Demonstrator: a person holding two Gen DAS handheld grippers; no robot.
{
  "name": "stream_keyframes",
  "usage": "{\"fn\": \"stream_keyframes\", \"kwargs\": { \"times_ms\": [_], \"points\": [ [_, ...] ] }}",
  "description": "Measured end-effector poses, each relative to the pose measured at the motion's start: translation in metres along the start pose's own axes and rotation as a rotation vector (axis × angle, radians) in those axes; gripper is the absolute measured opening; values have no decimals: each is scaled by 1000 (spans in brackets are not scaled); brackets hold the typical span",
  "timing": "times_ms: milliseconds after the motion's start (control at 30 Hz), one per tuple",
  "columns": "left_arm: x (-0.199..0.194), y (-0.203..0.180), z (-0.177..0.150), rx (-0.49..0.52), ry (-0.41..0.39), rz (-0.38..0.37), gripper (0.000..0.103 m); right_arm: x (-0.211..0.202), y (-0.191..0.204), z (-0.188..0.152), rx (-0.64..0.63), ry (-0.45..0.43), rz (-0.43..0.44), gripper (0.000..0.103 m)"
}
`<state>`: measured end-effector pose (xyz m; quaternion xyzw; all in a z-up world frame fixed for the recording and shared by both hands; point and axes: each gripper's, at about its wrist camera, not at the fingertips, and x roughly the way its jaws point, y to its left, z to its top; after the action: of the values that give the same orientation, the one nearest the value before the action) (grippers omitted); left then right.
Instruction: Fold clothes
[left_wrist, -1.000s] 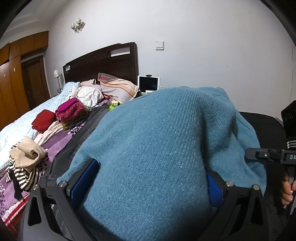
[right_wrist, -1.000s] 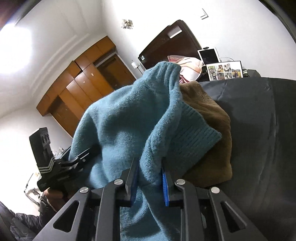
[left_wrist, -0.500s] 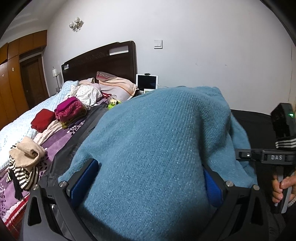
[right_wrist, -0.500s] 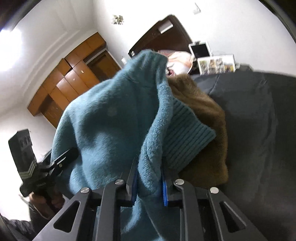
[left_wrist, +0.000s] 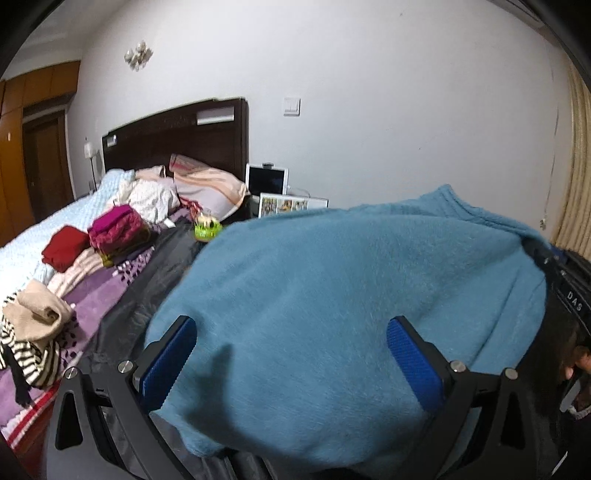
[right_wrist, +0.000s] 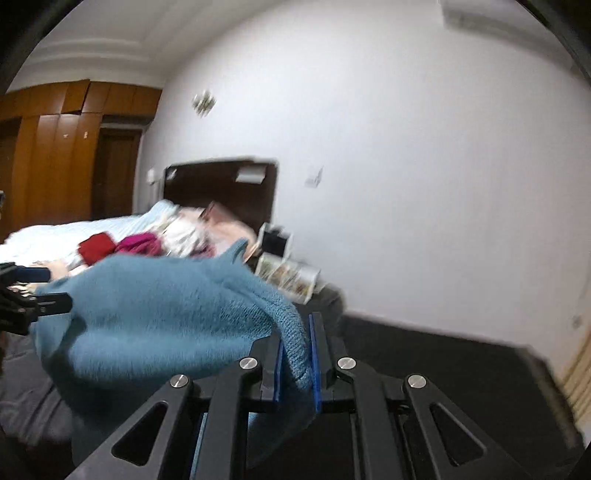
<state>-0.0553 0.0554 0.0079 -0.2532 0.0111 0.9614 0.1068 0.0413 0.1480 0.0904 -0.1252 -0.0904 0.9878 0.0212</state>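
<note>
On the far left, folded clothes (left_wrist: 110, 236) lie on the bed (left_wrist: 22, 254), with a striped garment (left_wrist: 26, 354) nearer. The left gripper (left_wrist: 291, 365) has its jaws spread wide; the blue sweater (left_wrist: 351, 295) lies draped over and between its blue pads (left_wrist: 168, 363), and I cannot tell if they press it. The sweater is lifted above the dark sheet (left_wrist: 147, 288), and its long axis runs left to right, from one gripper to the other. Its ribbed edge (right_wrist: 291, 339) points to the right, where the right gripper (right_wrist: 297, 363) has just been closing its jaws and now clamps this edge. A photo frame (left_wrist: 291, 205) stands far behind, by the headboard (left_wrist: 177, 144).
</note>
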Motion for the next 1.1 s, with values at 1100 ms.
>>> {"fn": "stream_keyframes", "kwargs": {
  "times_ms": [1100],
  "points": [
    [30, -112, 74, 331, 107, -499, 103, -235, -76, 6, 35, -564, -481, 12]
  ]
}}
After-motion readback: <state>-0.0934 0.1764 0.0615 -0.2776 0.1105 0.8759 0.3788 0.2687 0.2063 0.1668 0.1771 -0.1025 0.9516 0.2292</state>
